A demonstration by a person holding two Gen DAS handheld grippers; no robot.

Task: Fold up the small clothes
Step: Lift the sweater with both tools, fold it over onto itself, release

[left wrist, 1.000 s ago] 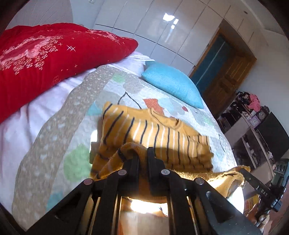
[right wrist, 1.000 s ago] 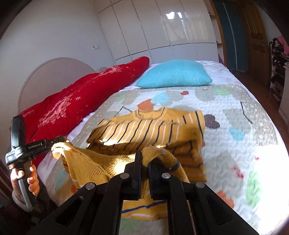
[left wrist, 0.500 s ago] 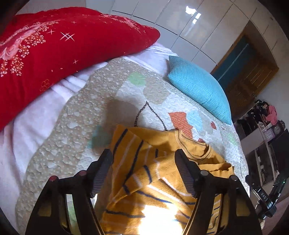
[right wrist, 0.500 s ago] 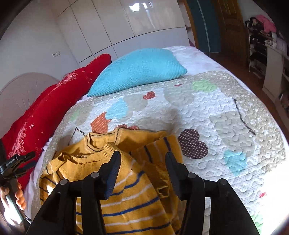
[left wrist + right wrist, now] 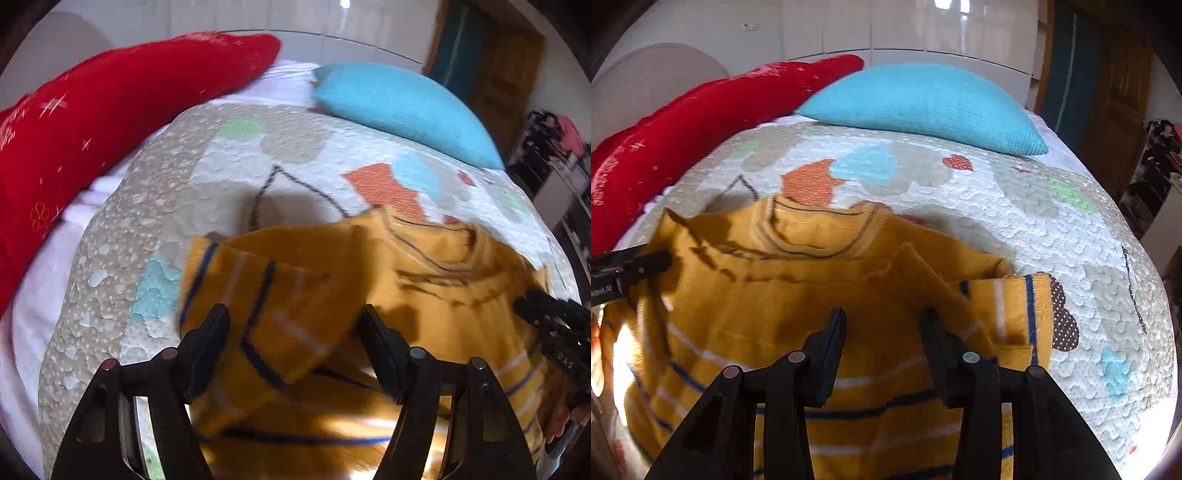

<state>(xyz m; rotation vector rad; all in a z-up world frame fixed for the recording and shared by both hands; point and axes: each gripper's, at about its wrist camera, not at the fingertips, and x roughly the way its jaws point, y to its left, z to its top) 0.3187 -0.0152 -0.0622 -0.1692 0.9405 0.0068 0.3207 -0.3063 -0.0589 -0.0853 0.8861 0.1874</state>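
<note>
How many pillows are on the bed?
2. The red pillow lies along the head of the bed on the left, and the blue pillow sits to its right, beyond the yellow striped sweater. Others outside the picture may be hidden.

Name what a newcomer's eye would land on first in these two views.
The mustard striped sweater fills the foreground, lying on the patterned quilt, with both grippers' jaws open above it. Behind it, a turquoise pillow rests at the head of the bed beside a long red cushion.
</note>
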